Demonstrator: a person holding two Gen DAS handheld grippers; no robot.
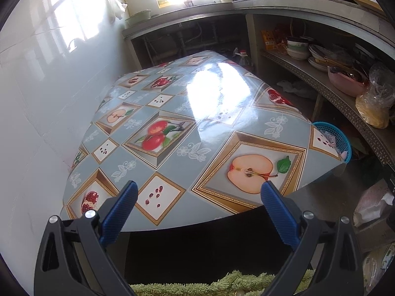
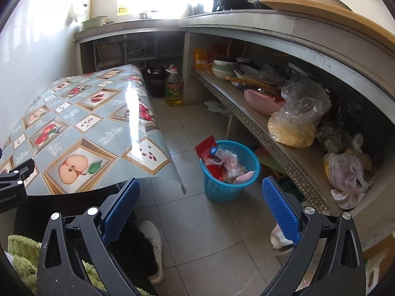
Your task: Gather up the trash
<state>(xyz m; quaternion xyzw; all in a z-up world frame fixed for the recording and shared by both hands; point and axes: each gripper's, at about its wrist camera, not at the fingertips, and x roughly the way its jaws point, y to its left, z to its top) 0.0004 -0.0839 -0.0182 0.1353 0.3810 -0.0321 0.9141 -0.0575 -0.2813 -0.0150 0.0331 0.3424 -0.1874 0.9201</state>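
Note:
A blue plastic basket [image 2: 222, 190] stands on the tiled floor right of the table, filled with trash: a red wrapper [image 2: 207, 149], crumpled clear plastic [image 2: 232, 162] and a pink piece [image 2: 244, 178]. My right gripper [image 2: 201, 192] hovers open above the floor, just near of the basket, nothing between its blue pads. My left gripper [image 1: 198, 193] is open over the near edge of the table [image 1: 172, 113], which wears a glossy fruit-patterned cloth with nothing lying on it. The basket's rim [image 1: 338, 135] peeks past the table's right edge in the left wrist view.
A low shelf [image 2: 271, 138] on the right carries bowls, a pink basin [image 2: 261, 102] and plastic bags [image 2: 301, 103]. An oil bottle [image 2: 174, 88] and a dark bin [image 2: 156, 81] stand beyond the table. A white shoe [image 2: 155, 244] and dark trouser leg are below me. Crumpled white plastic [image 2: 217, 106] lies under the shelf.

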